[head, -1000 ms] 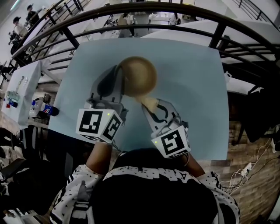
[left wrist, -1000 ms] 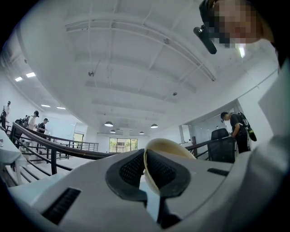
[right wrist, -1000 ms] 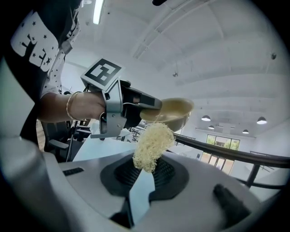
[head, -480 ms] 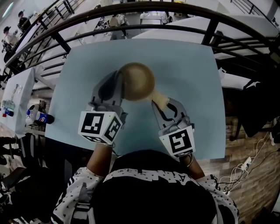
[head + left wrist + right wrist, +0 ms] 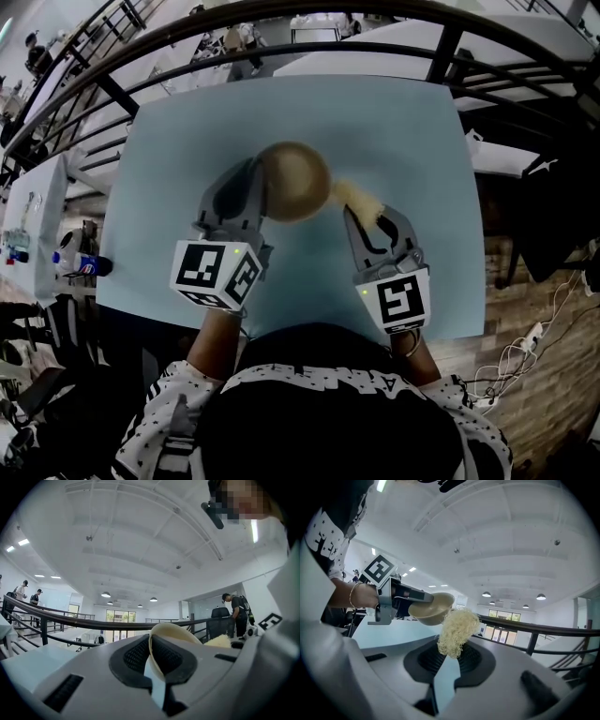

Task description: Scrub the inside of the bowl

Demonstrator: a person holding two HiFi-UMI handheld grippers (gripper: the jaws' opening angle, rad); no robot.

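Observation:
A tan bowl [image 5: 293, 181] is held above the light blue table [image 5: 403, 131], a little left of the middle. My left gripper [image 5: 260, 190] is shut on the bowl's left rim; in the left gripper view the thin cream rim [image 5: 164, 639] is clamped between the jaws. My right gripper [image 5: 367, 214] is shut on a pale yellow fibrous scrubber [image 5: 356, 197], which sits just outside the bowl's right edge. In the right gripper view the scrubber [image 5: 458, 631] sticks up from the jaws, with the bowl [image 5: 433, 609] and the left gripper [image 5: 401, 595] just beyond it.
A dark metal railing [image 5: 281, 56] curves along the table's far side. A bottle [image 5: 80, 263] lies below the table's left edge, and cables [image 5: 516, 366] trail on the floor at right. People stand far off behind the railing.
My right gripper has carried the scrubber from under the bowl's near edge out to its right side. The left gripper and bowl have barely shifted.

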